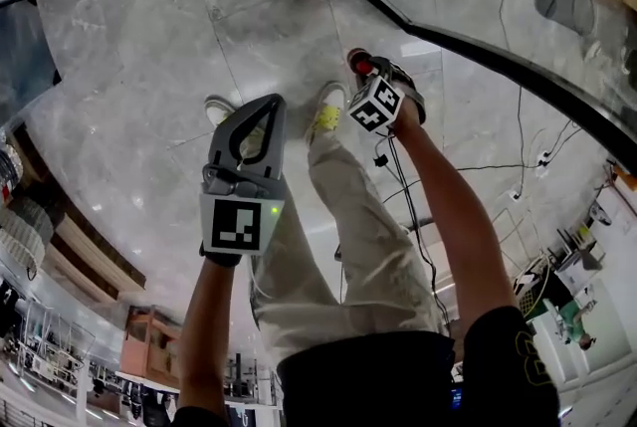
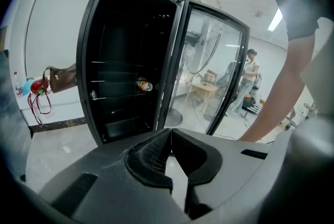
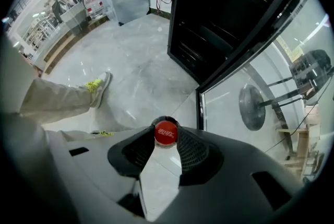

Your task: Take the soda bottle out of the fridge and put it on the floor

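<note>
**Soda bottle out of the fridge, held over the floor by its neck**

The right gripper (image 3: 166, 139) points straight down, and its jaws stand partly apart, clamped on the neck of the soda bottle (image 3: 166, 132) just below the red cap. The right gripper view shows only the cap, from above; the bottle's body hangs hidden beneath the jaws. In the head view the bottle (image 1: 360, 66) shows as a red spot at the tip of the right gripper (image 1: 374, 70). It is low over the grey floor (image 1: 149, 67), just beside the person's shoe (image 1: 328, 111) with yellow laces. I cannot tell whether its base touches the floor.

The left gripper (image 2: 169, 137) has its jaws drawn together with nothing between them. In the head view the left gripper (image 1: 261, 108) sits beside the other shoe, apart from the bottle.

The fridge (image 2: 130, 50) stands open and dark inside, its shelves nearly bare; one small item (image 2: 144, 84) rests on a middle shelf. The glass door (image 2: 216, 71) is swung wide, with its lower edge close to the bottle in the right gripper view. A red bag (image 2: 37, 85) hangs by the wall to the left of the fridge.
</note>
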`<control>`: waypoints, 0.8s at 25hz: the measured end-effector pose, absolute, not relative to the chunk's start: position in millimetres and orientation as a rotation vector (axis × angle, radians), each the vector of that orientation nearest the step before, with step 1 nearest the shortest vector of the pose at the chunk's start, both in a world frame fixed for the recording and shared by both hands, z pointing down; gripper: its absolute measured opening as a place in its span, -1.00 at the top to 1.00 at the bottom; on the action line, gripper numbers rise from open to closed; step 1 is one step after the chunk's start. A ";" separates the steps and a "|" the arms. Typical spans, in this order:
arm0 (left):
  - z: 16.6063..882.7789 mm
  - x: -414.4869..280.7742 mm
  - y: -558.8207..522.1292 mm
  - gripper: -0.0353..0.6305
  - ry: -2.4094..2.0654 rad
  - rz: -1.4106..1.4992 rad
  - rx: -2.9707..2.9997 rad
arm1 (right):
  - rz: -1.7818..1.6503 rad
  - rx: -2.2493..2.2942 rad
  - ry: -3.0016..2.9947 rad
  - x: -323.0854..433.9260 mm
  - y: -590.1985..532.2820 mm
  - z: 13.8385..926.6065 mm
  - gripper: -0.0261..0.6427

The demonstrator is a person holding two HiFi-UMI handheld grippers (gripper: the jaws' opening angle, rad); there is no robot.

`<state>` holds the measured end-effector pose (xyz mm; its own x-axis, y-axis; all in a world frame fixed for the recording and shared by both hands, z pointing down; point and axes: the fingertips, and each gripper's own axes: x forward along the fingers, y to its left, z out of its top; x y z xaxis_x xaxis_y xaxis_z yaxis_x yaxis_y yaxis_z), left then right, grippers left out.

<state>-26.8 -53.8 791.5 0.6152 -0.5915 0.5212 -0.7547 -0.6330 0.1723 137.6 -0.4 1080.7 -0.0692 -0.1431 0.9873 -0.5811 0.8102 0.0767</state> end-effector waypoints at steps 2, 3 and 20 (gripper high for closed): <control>812.7 -22.8 -51.1 0.84 -1.059 0.635 2.474 | 0.410 0.589 -1.625 140.2 1.0 1104.5 0.55; 822.7 -21.2 -51.0 0.84 -1.056 0.642 2.474 | 0.412 0.592 -1.624 141.3 -0.5 1115.3 0.55; 930.7 -58.9 -54.1 0.84 -1.241 0.595 2.234 | 0.479 0.582 -1.606 118.9 -47.2 1248.9 0.55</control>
